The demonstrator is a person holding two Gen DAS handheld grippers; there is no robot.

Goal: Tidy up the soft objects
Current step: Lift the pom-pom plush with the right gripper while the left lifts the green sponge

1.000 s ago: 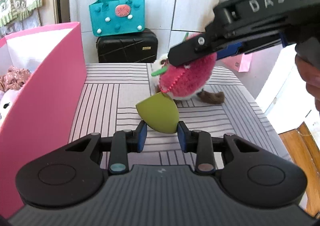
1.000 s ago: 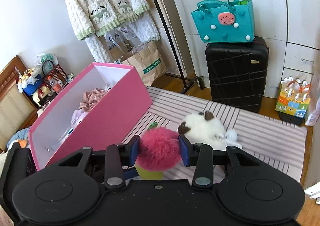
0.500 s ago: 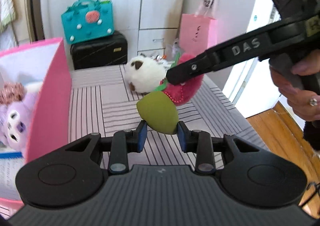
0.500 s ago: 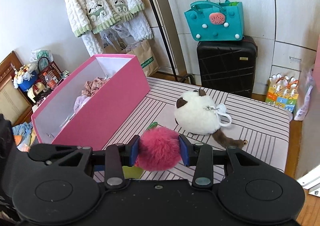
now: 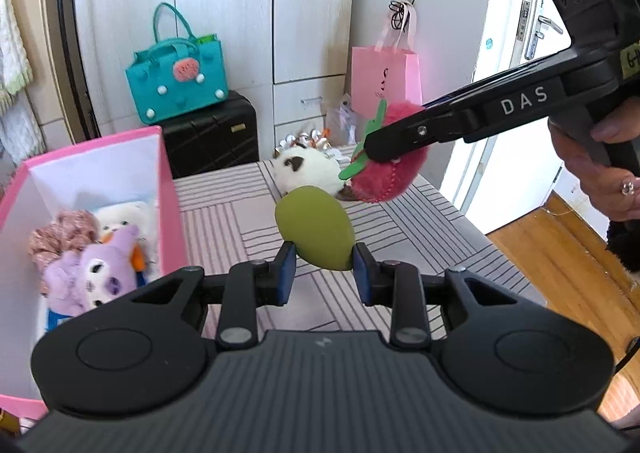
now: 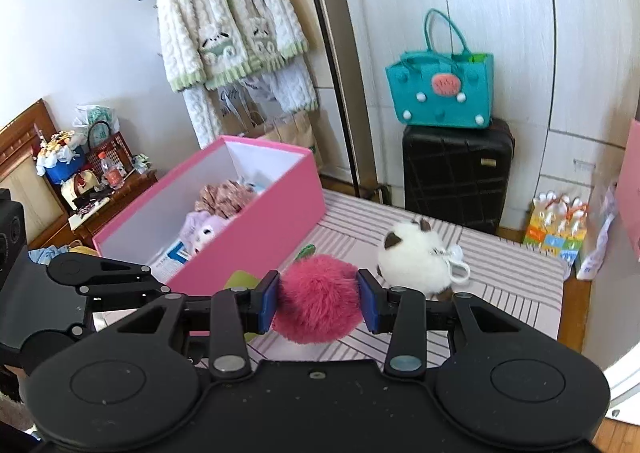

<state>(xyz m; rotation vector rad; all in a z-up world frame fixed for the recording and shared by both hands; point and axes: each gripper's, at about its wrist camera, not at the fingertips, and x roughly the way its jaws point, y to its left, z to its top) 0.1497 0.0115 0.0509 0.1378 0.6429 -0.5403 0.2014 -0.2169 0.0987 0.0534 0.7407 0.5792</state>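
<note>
My left gripper (image 5: 323, 273) is shut on a green egg-shaped soft toy (image 5: 314, 229), held above the striped table (image 5: 420, 237). My right gripper (image 6: 318, 300) is shut on a fluffy red strawberry plush (image 6: 318, 303); in the left wrist view the plush (image 5: 390, 177) hangs in the air to the right. A white furry cat plush (image 6: 416, 259) lies on the table; it also shows in the left wrist view (image 5: 308, 169). An open pink box (image 6: 256, 221) on the left holds several plush toys (image 5: 100, 253).
A black suitcase (image 6: 456, 177) with a teal bag (image 6: 440, 93) on top stands behind the table. A pink paper bag (image 5: 386, 77) hangs at the wall. A knitted jacket (image 6: 228, 13) hangs on a rack. Wooden floor lies right of the table.
Both grippers have risen with their toys. The left view has swung so the inside of the pink box shows. The cat plush stays on the table.
</note>
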